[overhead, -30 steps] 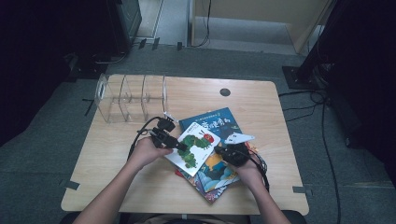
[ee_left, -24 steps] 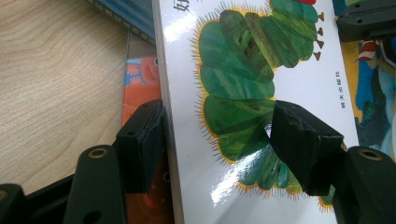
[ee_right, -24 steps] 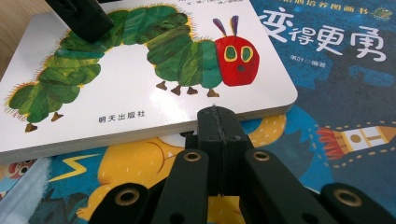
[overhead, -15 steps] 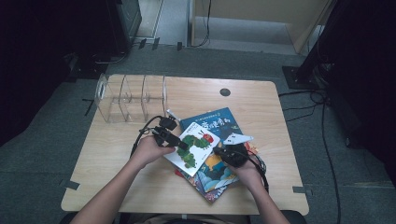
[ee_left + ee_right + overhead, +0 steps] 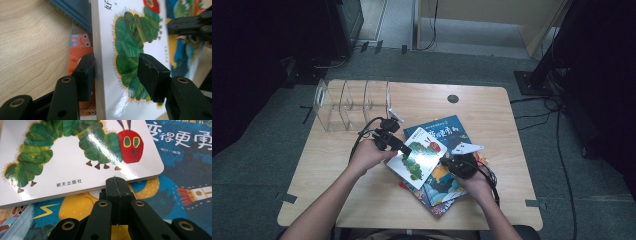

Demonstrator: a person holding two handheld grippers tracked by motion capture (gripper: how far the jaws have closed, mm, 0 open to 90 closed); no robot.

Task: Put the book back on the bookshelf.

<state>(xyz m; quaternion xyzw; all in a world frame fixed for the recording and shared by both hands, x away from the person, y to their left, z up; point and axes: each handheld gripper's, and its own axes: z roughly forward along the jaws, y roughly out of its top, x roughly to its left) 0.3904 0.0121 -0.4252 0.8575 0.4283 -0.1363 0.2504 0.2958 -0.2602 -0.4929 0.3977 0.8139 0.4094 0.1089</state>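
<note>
Nearby, acrylic organizer behind books.

Wooden table: books, clear organizer.

Clear acrylic organizer blocks the table's far-left corner; far right lies open.

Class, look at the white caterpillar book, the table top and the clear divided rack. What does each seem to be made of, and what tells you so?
White caterpillar book: seemingly thick glossy board, judging by glare streaks, rounded corner and stout edge.
Pale wooden table top: wood or wood-look laminate, matt, with visible grain.
Clear divided rack: probably acrylic or similar plastic; the table shows through its walls.
</note>
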